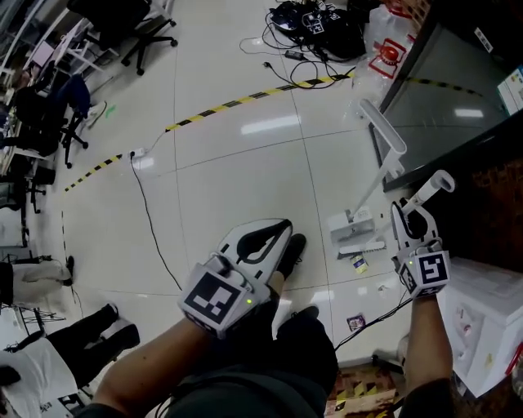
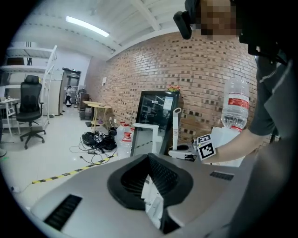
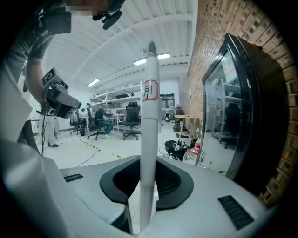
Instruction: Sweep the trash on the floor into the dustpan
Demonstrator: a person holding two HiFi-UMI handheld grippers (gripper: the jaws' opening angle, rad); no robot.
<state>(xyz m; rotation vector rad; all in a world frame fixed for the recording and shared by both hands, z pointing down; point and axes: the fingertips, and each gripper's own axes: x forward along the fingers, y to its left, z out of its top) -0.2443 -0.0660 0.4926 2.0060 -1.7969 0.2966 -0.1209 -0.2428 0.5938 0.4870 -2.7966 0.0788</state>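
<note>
My right gripper point(image 1: 415, 222) is shut on a white broom handle point(image 1: 433, 193), which rises between its jaws in the right gripper view as a pole point(image 3: 148, 139) with a red label. A white dustpan point(image 1: 351, 222) stands on the floor by the cabinet, its long handle point(image 1: 382, 131) leaning up and away. A flat white brush head point(image 1: 361, 246) lies just in front of it. Small bits of trash point(image 1: 359, 263) and a wrapper point(image 1: 355, 322) lie on the tiles. My left gripper point(image 1: 274, 238) hovers shut over a shoe, holding nothing. The dustpan handle point(image 2: 175, 125) shows in the left gripper view.
A dark glass-door cabinet point(image 1: 458, 98) and a brick wall stand at right, a white box point(image 1: 486, 318) beside my right arm. A black cable point(image 1: 155, 237) runs across the floor, with a cable heap point(image 1: 315, 24) far off. Office chairs point(image 1: 143, 33) and a seated person point(image 1: 49, 351) are at left.
</note>
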